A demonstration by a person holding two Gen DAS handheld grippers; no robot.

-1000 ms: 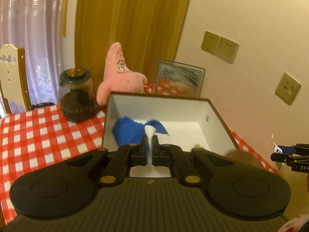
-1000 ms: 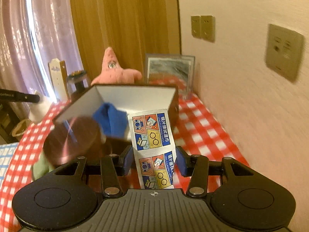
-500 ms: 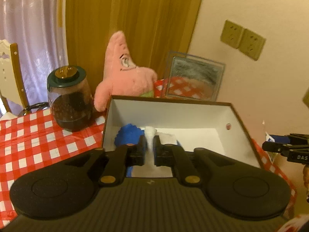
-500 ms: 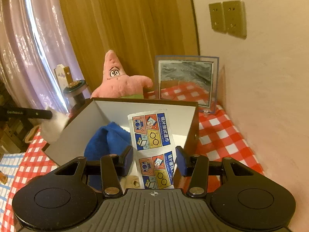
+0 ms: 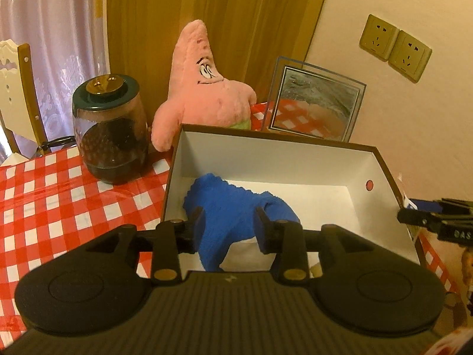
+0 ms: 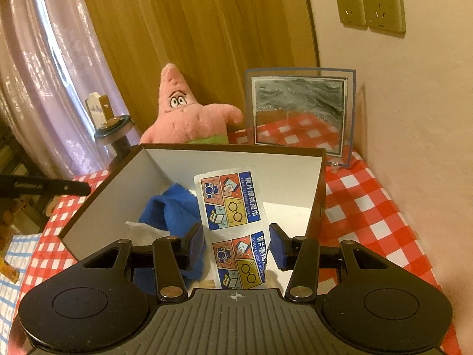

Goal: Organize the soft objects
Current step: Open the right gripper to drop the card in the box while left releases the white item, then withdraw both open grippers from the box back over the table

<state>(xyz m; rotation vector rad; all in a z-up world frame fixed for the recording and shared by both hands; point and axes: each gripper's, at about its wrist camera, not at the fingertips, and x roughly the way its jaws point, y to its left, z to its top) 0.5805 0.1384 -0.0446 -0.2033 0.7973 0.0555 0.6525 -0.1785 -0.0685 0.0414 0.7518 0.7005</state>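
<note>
Above the white-lined box (image 5: 266, 159) on the checked desk (image 5: 59, 195), the left claw (image 5: 229, 227) is seen opening over the blue cloth (image 5: 233, 210) inside, while the wipe packets (image 6: 236, 222) are clamped in the right claw (image 6: 236, 248), whose jaws are easing apart.

Cream plaster wall (image 5: 399, 118) on the right side, matte finish. Two olive-gold wall sockets (image 5: 394, 47) mounted side by side on it, same pair in the right wrist view (image 6: 369, 1). Mustard-gold curtain (image 5: 221, 23) hangs behind the table, floor not visible. Sheer lilac lace curtain (image 5: 50, 29) to its left, daylight coming through it. Rest of the light is warm and yellowish. Cream chair with a wooden back post (image 5: 17, 88) stands at the table's far left edge. Table is covered with a red-and-white checked cloth (image 5: 59, 195). A blue-and-white checked cloth (image 6: 14, 266) shows at lower left in the right wrist view.
</note>
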